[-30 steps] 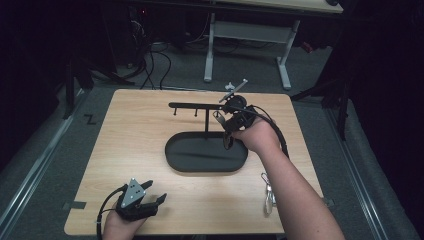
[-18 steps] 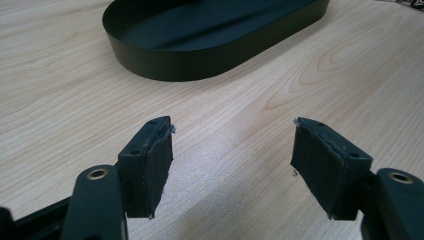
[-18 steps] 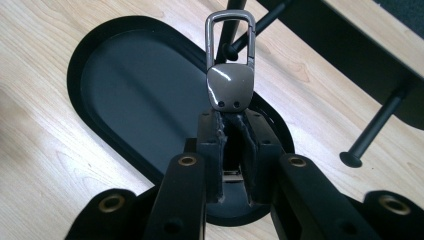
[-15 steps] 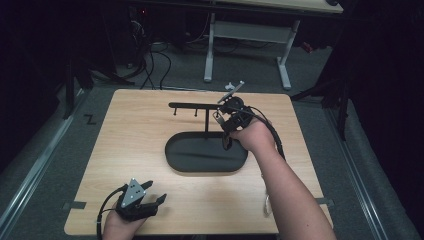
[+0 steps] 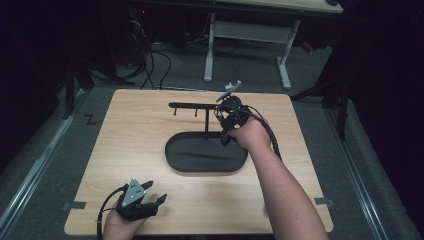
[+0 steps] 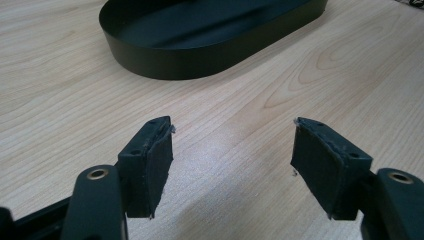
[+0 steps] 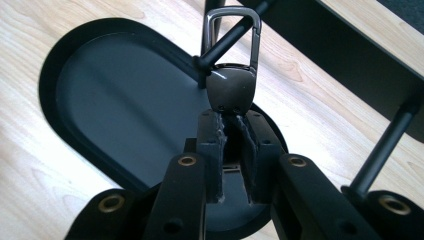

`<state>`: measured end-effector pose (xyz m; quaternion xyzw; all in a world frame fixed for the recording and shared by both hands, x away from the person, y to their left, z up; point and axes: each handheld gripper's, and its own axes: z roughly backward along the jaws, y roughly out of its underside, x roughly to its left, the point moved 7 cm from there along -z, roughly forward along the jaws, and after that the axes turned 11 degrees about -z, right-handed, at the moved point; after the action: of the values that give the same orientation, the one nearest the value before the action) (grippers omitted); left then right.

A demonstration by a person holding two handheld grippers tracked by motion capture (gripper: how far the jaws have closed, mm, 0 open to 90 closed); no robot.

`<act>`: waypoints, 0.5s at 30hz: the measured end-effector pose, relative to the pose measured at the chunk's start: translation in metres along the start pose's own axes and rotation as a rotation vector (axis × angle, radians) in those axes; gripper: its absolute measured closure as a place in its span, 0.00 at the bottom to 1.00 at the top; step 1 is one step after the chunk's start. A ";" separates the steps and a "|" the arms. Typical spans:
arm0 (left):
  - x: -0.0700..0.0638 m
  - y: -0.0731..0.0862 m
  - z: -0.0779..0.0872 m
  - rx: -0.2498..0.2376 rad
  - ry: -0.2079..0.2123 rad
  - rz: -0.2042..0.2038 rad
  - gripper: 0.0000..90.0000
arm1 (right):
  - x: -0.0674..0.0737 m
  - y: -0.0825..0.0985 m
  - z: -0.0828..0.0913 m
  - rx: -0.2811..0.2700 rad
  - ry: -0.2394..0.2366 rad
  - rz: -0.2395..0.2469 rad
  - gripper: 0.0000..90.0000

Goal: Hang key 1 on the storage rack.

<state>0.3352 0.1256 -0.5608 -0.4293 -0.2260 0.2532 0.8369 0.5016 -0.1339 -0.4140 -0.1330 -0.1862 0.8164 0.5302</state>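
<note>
We have lowered our right gripper (image 7: 231, 131), clamped on the keyring clip (image 7: 231, 65), so the clip now loops a peg of the stand (image 5: 206, 120) at frame centre, nearly hung.

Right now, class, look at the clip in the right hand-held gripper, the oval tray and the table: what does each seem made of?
Clip: apparently metal, dark polished grey; it shows bright glints and a thin wire loop.
Oval tray: probably painted sheet metal, matte black; thin upright wall, dull sheen.
Table: wood or wood-look laminate, pale with grain lines; which one cannot be told.
</note>
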 end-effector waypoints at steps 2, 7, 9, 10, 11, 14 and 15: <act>0.000 0.000 0.000 -0.001 0.001 0.001 0.37 | -0.001 -0.001 -0.003 -0.002 0.001 0.007 0.89; 0.000 0.000 0.001 -0.005 -0.002 0.000 0.37 | 0.001 -0.003 -0.009 -0.004 0.009 -0.001 0.88; 0.000 -0.001 0.001 -0.006 -0.003 0.000 0.37 | 0.002 -0.003 -0.011 -0.003 0.007 -0.005 0.88; 0.000 -0.001 0.001 -0.006 -0.004 0.000 0.37 | 0.002 -0.003 -0.012 -0.007 0.004 -0.006 0.88; 0.000 -0.001 0.001 -0.005 -0.003 0.000 0.37 | 0.002 -0.003 -0.013 -0.008 0.006 -0.008 0.87; 0.000 0.000 0.001 -0.004 -0.001 0.002 0.37 | 0.003 -0.003 -0.013 -0.020 0.000 -0.006 0.81; 0.000 0.000 0.001 -0.004 0.000 0.002 0.37 | 0.003 -0.003 -0.012 -0.025 -0.004 -0.008 0.80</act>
<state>0.3349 0.1261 -0.5600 -0.4310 -0.2261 0.2535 0.8360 0.5078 -0.1281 -0.4237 -0.1372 -0.1982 0.8121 0.5315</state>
